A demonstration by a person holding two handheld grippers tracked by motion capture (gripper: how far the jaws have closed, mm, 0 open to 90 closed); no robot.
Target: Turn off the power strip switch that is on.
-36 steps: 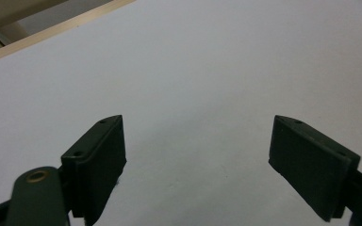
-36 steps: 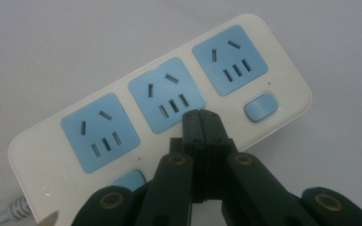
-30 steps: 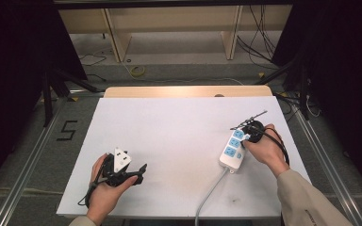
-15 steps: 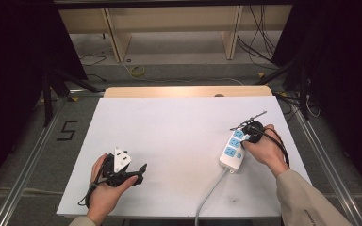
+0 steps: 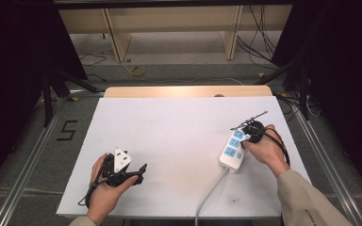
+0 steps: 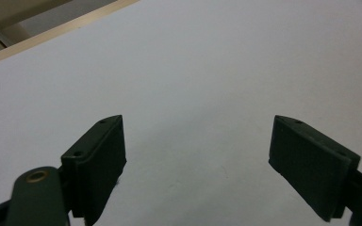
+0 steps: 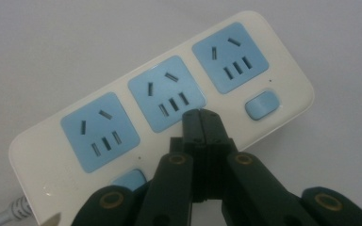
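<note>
1. The power strip (image 5: 232,150) lies flat on the white tabletop (image 5: 179,136) over on the person's right, sockets up, its grey cable (image 5: 208,195) trailing off toward the near edge. Lying face-up like that makes sense if the buttons are what's wanted, since everything on top is reachable from above.

2. The right gripper (image 7: 201,123) has its fingers clenched together with nothing between them, so it's basically one blunt tip. In the right gripper view that tip sits over the strip's top face, right at the lower edge of the middle blue socket (image 7: 166,93), between the two little blue switches (image 7: 262,104). My guess is a closed tip is for poking a switch, not for picking anything up. Can't tell if it's actually touching the plastic.

3. The right hand (image 5: 264,148) wraps the gripper from the outer side of the strip, wrist bent inward, tool tilted down.

4. The left gripper (image 6: 195,165) is released, fingers spread wide over bare tabletop, grasping nothing.

5. The left hand (image 5: 104,190) rests near the front-left corner, well apart from the strip, looking parked.
</note>
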